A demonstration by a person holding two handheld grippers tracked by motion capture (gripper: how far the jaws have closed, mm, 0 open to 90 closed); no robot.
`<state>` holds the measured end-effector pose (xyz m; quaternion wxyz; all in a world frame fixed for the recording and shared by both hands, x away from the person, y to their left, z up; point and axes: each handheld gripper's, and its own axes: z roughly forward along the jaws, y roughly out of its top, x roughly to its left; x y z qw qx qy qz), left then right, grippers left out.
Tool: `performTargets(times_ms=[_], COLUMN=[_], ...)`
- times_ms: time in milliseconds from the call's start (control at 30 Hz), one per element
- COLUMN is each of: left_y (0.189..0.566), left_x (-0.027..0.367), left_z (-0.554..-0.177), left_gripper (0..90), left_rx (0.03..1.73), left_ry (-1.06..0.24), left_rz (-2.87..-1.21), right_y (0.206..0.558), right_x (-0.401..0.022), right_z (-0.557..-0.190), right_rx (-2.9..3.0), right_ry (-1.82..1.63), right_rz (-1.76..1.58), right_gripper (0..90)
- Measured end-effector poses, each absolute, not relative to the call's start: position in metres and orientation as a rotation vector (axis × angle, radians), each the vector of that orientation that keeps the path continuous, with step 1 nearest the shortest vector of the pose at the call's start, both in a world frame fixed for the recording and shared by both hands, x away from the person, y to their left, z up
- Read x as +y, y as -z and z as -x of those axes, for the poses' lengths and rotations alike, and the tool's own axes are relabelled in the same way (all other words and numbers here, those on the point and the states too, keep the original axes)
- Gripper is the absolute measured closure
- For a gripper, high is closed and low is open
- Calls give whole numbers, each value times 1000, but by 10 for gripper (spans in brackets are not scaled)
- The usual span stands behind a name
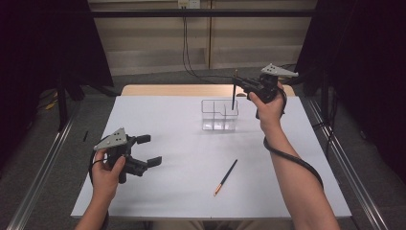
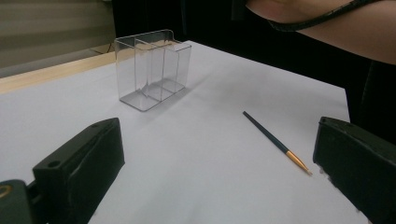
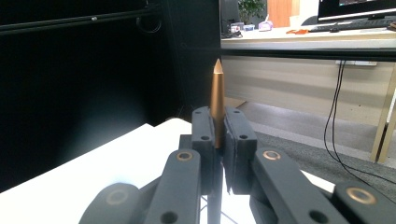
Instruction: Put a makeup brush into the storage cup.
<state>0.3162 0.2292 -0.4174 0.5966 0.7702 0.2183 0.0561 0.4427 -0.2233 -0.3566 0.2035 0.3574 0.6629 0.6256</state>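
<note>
Two brushes are in sight: one dark brush (image 1: 225,178) with a gold tip lies flat on the white surface (image 1: 167,120), near its front edge; the other brush (image 1: 233,93) stands upright, pinched in the right hand-held gripper (image 1: 238,85), its lower end inside the one clear divided holder (image 1: 219,115). The left hand-held gripper (image 1: 148,150) hovers with jaws spread and empty, well apart from the holder.

From above the near edge we look forward and down over the whole white table (image 1: 158,120). Our left gripper camera sits low near the left edge, facing across to the clear organizer (image 2: 152,67), which the high view shares; our right gripper camera looks level past the far edge.
</note>
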Motion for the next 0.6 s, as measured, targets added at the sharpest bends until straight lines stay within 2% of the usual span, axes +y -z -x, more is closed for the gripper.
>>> performTargets(times_ms=[600], left_y=[417], left_x=[228], left_z=[-316], left_gripper=[18], left_rx=[500], left_ry=[-131], left_rz=[-1795], right_y=[369], right_x=[-229], right_z=[-446], right_rx=[1855], right_ry=[-1699], right_rz=[-1014], right_gripper=[839])
